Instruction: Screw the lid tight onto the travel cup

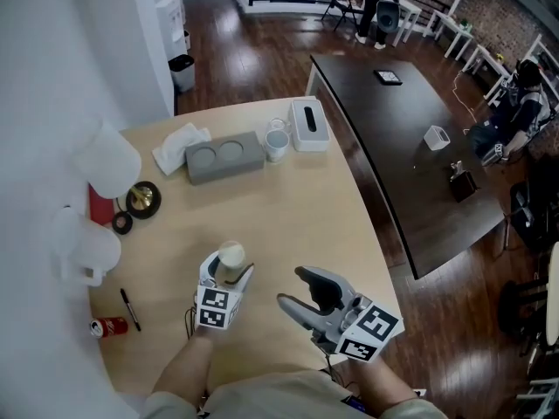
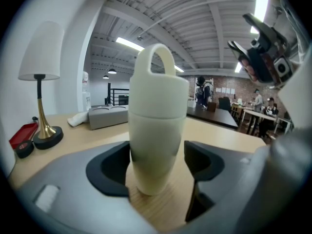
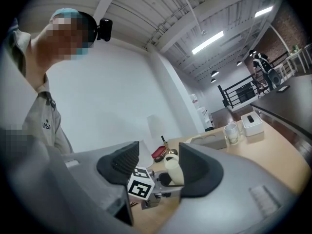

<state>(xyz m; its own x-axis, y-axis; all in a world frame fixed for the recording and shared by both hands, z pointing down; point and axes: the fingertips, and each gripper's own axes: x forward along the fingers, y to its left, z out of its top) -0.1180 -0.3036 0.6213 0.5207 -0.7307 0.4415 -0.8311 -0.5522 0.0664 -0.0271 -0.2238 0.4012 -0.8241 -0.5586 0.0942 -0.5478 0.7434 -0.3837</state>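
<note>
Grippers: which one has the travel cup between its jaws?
The left gripper: the cream travel cup, lid on, stands on the table between its open jaws. The right gripper hangs empty beside it, jaws apart.

The left gripper sits at lower centre of the head view on a bare forearm. It tilts slightly downward, jaws wide apart on either side of the travel cup (a sliver of gap shows beside one pad). The right gripper, just right of it, lies level and points up-left toward the other gripper, its jaws apart with nothing held.
</note>
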